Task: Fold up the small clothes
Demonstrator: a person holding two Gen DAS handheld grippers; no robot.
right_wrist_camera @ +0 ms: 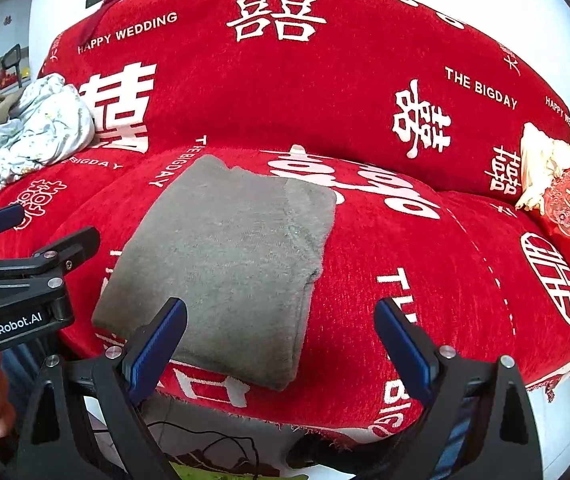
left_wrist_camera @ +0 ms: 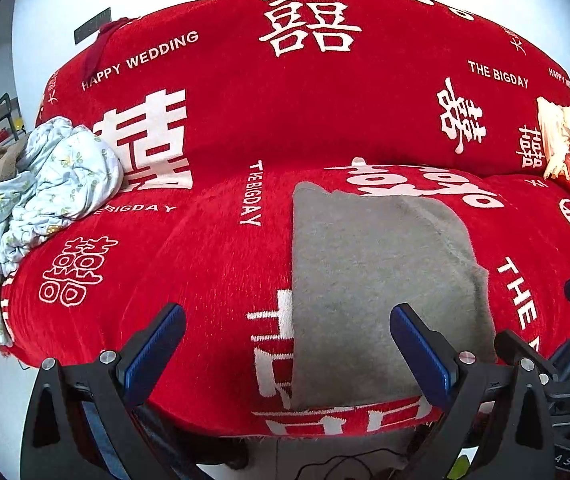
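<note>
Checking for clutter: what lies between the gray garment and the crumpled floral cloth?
Only bare red sofa cover between gray garment and floral cloth, in both views.

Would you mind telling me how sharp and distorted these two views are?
Left wrist: strong fisheye bowing of the sofa, dark corners, even light, grey garment sharp. Right wrist: same bowing, garment sharp, no glare.
</note>
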